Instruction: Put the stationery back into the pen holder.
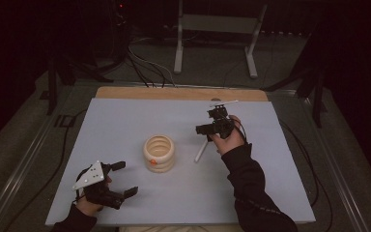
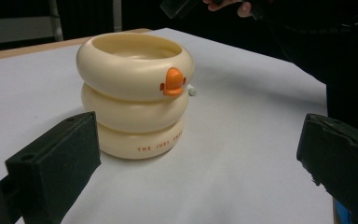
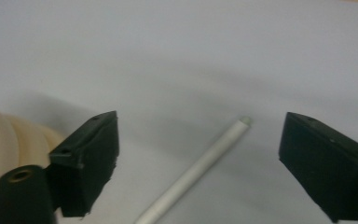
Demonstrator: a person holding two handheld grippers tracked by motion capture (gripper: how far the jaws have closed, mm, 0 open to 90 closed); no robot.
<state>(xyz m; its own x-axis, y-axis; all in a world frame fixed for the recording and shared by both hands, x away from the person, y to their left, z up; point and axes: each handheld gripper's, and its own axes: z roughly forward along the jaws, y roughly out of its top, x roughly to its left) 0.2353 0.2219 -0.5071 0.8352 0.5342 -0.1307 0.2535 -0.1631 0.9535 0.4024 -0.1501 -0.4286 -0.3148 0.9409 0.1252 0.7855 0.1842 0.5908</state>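
Your right gripper (image 3: 200,154): jaws wide, white stick (image 3: 200,170) lying loose between them; cream ringed pot (image 1: 159,153) at its nine o'clock; your left gripper (image 1: 125,178): jaws wide, empty.

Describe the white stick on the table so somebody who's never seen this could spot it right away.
On the pale grey table, look just right of the cream ringed duck cup at its middle. The thin white stick lies flat there under the right gripper: the only slim, straight thing, beside a squat round cup.
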